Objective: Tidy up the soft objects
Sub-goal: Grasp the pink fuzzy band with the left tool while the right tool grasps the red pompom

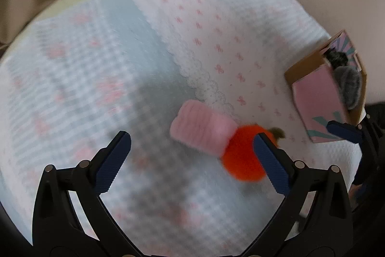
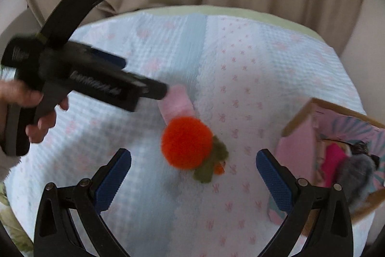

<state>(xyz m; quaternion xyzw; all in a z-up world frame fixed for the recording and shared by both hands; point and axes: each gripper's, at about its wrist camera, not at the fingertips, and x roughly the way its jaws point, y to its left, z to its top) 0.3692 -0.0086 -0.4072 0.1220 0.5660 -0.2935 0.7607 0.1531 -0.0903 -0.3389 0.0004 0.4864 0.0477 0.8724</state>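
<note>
Item: fluffy orange pompom with olive-green felt leaves point(image 2: 187, 142), touching a pink ribbed plush roll point(image 2: 176, 104), centre frame on a blue-and-white quilted bedcover with pink bows point(image 2: 240, 59). Right tongs point(image 2: 193, 170) gape empty just below it. Left tongs point(image 1: 192, 155) spread wide, right pad overlapping the pompom. Pink cardboard box holding grey fluff point(image 2: 336, 160) at right.

left gripper point(image 1: 192, 155): jaws wide apart, empty, above the blanket point(image 1: 91, 78) | pink roll point(image 1: 201, 129): lies mid-blanket, touching orange pompom point(image 1: 240, 158), partly behind the gripper's right finger | pink box point(image 1: 317, 100): near the blanket's right edge, grey fluffy item point(image 1: 350, 83) inside | right gripper point(image 1: 346, 131): one finger at the box's near corner
</note>
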